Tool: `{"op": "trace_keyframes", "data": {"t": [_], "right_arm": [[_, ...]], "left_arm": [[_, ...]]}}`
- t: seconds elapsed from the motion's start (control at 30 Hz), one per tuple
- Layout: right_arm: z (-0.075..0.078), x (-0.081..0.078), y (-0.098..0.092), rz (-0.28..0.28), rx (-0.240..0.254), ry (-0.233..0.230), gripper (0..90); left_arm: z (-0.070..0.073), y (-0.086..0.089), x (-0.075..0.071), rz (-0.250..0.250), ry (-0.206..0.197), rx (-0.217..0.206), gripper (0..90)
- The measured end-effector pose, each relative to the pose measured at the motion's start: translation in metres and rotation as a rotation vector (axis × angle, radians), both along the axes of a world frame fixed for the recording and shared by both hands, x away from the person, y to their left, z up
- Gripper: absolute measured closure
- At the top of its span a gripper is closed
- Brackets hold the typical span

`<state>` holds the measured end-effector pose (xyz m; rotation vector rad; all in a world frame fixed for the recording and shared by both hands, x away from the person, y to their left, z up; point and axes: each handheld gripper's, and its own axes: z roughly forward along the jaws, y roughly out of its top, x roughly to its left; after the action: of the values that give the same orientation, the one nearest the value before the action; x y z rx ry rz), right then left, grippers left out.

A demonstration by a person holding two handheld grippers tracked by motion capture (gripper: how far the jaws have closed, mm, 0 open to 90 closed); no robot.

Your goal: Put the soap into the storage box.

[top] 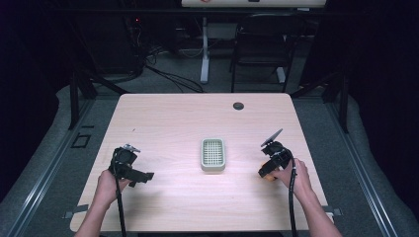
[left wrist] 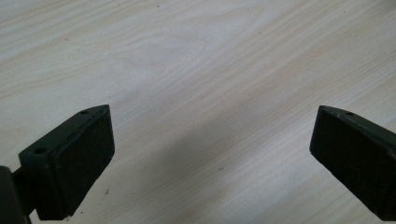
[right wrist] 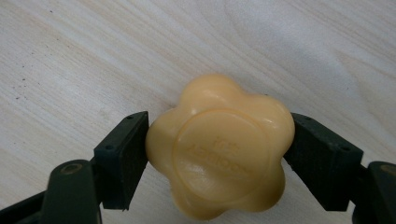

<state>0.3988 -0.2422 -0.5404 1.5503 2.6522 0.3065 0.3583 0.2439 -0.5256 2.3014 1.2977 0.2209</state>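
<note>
Waxy soap [right wrist: 219,154] (wood-grain table [right wrist: 70,56])

At the centre of the frame a soap dish [top: 213,154] lies on the tabletop [top: 183,118]. The left tool [top: 129,165] sits lower left; the right tool [top: 271,168], lower right, clamps a soap bar [right wrist: 219,147].

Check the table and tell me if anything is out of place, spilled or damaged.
Nothing stands out. The soap dish sits flat and square at the table's middle. The yellow soap looks whole, pinched between the right tongs. The left tongs are open over bare wood. No spills.
</note>
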Motion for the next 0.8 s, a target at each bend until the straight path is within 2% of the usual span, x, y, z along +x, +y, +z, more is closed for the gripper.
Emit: {"op": "trace_keyframes", "data": {"t": [0.07, 0.23, 0.27, 0.3, 0.4, 0.43, 0.5, 0.53, 0.57, 0.6, 0.63, 0.67, 0.73, 0.8], "right_arm": [[0.001, 0.001, 0.0, 0.008, -0.016, 0.01, 24.1], [-0.003, 0.001, 0.001, -0.001, -0.015, 0.015, 24.1], [-0.002, 0.003, 0.001, 0.013, -0.029, 0.032, 24.1], [-0.006, 0.0, 0.002, -0.026, 0.006, 0.006, 24.1], [-0.004, 0.002, 0.001, -0.006, -0.018, 0.033, 24.2], [-0.01, -0.001, 0.003, -0.061, 0.04, -0.013, 24.4], [-0.004, 0.003, 0.0, -0.001, -0.024, 0.042, 24.5], [-0.004, 0.003, 0.0, -0.001, -0.024, 0.042, 24.5], [-0.008, 0.001, 0.001, -0.041, 0.021, 0.014, 24.6], [-0.005, 0.003, 0.0, -0.004, -0.016, 0.047, 24.5], [-0.005, 0.003, 0.0, -0.004, -0.016, 0.047, 24.5], [-0.008, 0.001, 0.001, -0.038, 0.017, 0.022, 24.5], [-0.006, 0.004, -0.001, -0.011, -0.009, 0.049, 24.7], [-0.006, 0.004, 0.0, -0.016, -0.006, 0.052, 24.7]], "left_arm": [[0.0, 0.0, 0.0, -0.001, 0.001, 0.0, 0.0], [0.0, 0.0, 0.0, -0.002, 0.002, 0.0, 0.0], [0.0, -0.001, 0.0, -0.004, 0.005, -0.002, 0.0], [0.0, -0.001, 0.0, -0.005, 0.005, -0.001, 0.0], [0.0, -0.001, 0.0, -0.004, 0.004, 0.0, 0.0], [0.0, 0.0, 0.0, -0.004, 0.005, 0.001, 0.0], [0.0, -0.001, 0.0, -0.004, 0.003, 0.001, 0.0], [0.0, -0.001, 0.0, -0.005, 0.004, 0.001, 0.0], [0.0, -0.001, 0.0, -0.005, 0.004, 0.001, 0.0], [0.0, -0.001, 0.0, -0.005, 0.005, 0.0, 0.0], [0.0, -0.001, 0.0, -0.005, 0.005, 0.0, 0.0], [0.0, -0.001, 0.0, -0.005, 0.004, 0.001, 0.0], [0.0, -0.001, 0.0, -0.004, 0.004, 0.001, 0.0], [0.0, -0.001, 0.0, -0.005, 0.005, 0.003, 0.0]]}}
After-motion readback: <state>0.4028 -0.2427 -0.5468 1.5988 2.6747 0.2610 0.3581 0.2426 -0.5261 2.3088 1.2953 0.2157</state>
